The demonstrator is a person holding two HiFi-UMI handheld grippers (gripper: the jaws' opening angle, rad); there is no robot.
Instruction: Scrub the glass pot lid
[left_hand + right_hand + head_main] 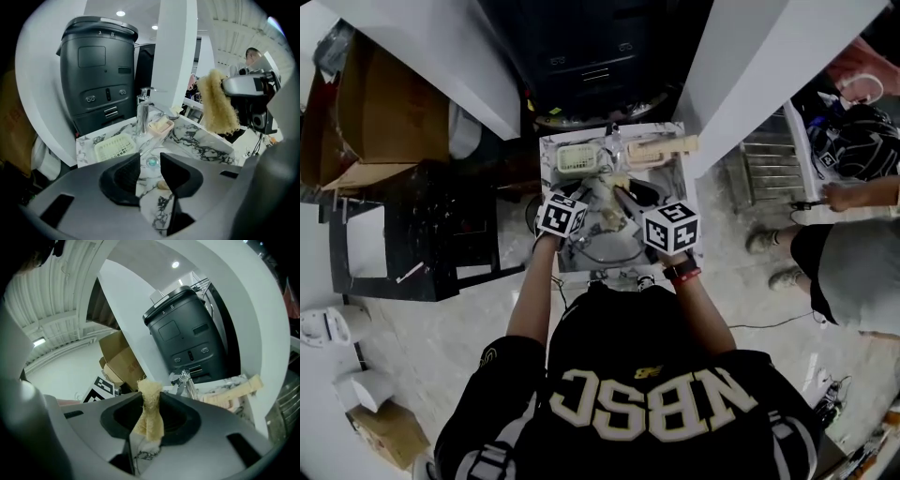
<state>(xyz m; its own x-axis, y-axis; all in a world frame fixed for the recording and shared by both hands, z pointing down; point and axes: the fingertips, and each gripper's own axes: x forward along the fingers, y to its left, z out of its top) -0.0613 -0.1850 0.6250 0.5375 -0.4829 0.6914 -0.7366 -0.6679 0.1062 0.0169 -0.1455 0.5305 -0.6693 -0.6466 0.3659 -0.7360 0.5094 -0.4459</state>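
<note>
Marble counter [206, 145]: faucet [142, 117], green basket [115, 147] | left gripper [149, 157] narrowly parted, empty | right gripper [151, 394] clamps loofah [151, 420]

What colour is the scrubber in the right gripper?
Pale straw-yellow; the loofah scrubber shows best in the right gripper view.

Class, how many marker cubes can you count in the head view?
2: the left cube on the left gripper; the right cube on the right gripper, both over the counter. None seems hidden.

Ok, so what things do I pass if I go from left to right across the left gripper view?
Pale green basket → shiny metal tap → small cream tray → fuzzy yellow scrubber.
</note>
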